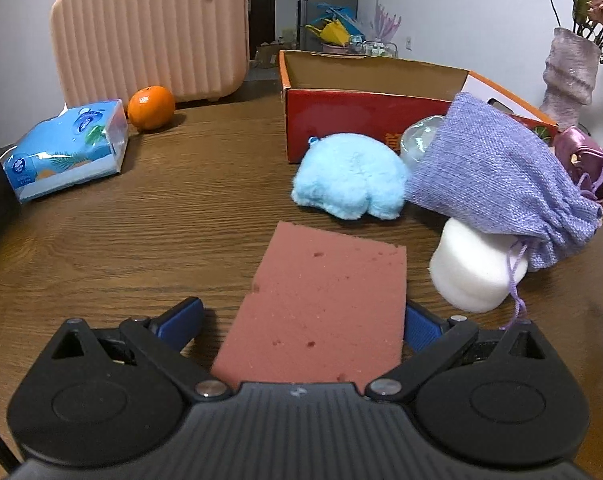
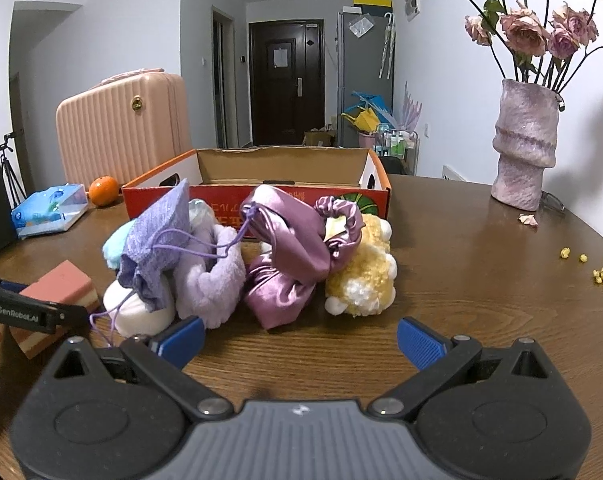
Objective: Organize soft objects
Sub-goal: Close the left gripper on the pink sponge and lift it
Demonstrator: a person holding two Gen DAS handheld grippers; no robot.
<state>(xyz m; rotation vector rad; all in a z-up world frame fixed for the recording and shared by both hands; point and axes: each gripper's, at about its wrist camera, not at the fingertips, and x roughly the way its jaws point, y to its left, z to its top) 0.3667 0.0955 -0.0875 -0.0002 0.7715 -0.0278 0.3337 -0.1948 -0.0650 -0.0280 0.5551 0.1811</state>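
Pink sponge [image 1: 325, 304] flat on the wooden bench [image 1: 141, 240], lying between the spread fingers of the left claw [image 1: 301, 324], right pad against its edge. From the right wrist only: mauve satin pouches [image 2: 289, 256] and a yellow plush toy [image 2: 365, 276] heaped before the open cardboard box [image 2: 261, 196]. Right claw [image 2: 301, 340] wide apart, holding nothing. Behind: pink suitcase [image 2: 121, 124], orange [image 1: 151, 107], tissue pack [image 1: 65, 148], vase of dried roses [image 2: 525, 144].

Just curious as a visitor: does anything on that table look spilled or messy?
Yes. Small yellow crumbs lie scattered near the table's right edge, and a fallen petal lies beside the vase.
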